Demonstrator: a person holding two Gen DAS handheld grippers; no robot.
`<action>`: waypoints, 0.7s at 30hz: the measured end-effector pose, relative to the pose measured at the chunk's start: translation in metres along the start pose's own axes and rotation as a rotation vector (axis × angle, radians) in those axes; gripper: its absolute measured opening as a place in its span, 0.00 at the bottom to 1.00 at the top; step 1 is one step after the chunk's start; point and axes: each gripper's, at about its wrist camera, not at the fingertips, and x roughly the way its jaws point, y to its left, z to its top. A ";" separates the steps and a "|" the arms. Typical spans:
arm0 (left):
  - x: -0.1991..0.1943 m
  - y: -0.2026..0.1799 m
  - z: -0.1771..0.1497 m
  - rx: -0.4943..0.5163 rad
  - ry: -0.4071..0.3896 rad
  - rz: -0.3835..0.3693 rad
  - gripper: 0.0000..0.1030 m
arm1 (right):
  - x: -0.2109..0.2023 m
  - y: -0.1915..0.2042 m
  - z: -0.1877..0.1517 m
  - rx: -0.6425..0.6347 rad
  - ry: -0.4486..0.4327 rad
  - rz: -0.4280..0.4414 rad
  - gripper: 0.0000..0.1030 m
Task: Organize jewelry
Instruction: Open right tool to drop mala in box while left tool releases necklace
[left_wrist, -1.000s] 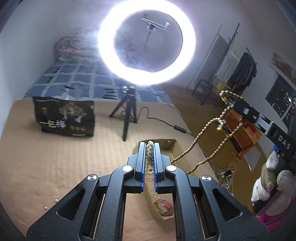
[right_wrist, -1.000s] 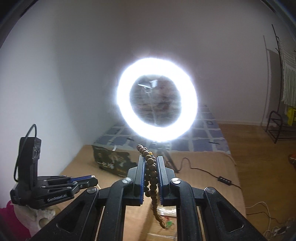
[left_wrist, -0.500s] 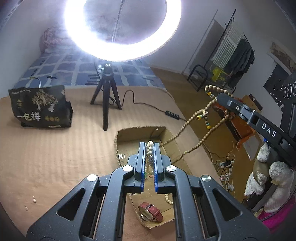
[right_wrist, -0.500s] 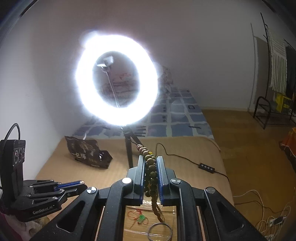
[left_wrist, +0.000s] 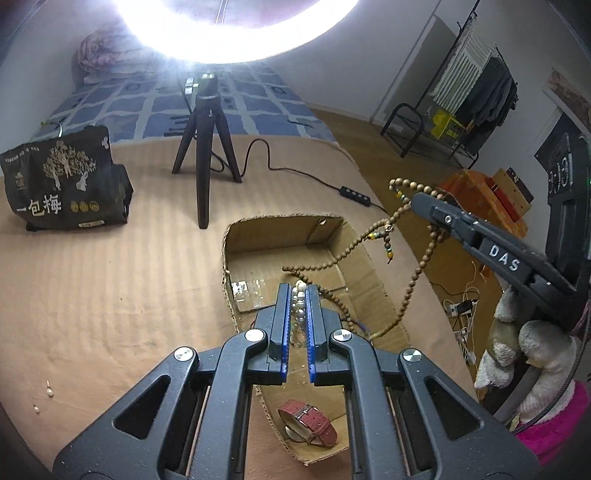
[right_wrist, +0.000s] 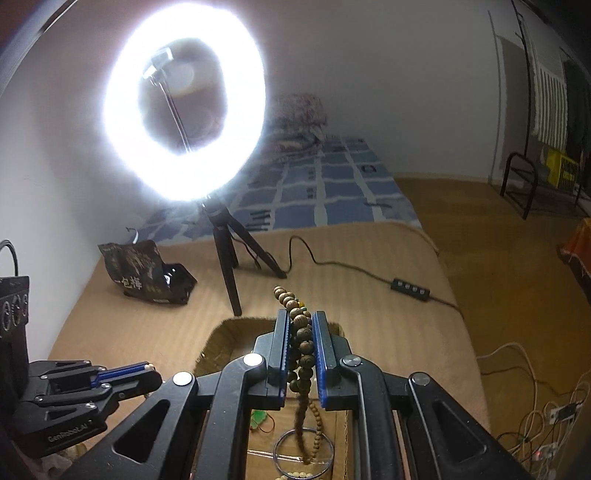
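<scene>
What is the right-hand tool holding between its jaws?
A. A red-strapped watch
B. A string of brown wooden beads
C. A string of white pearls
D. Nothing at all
B: in the right wrist view the right gripper is shut on a string of brown wooden beads, while the red-strapped watch lies in the cardboard box, and the white pearls sit in the left gripper.

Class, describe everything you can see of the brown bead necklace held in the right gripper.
The brown bead necklace is a long strand of small round, wood-like beads with a few green and yellow accent beads and a short dangling pendant piece. The right gripper is shut on a bunched section. From there two strands hang and stretch down into the open cardboard box, where the strand's low end trails across the box floor.
</scene>
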 end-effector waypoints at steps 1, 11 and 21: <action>0.002 0.001 -0.001 -0.001 0.005 0.002 0.05 | 0.003 -0.001 -0.002 0.002 0.007 -0.001 0.09; 0.024 0.007 -0.018 0.002 0.060 0.022 0.05 | 0.032 -0.003 -0.025 0.013 0.089 0.000 0.10; 0.029 0.004 -0.029 0.042 0.089 0.036 0.05 | 0.044 0.002 -0.036 0.007 0.122 0.008 0.15</action>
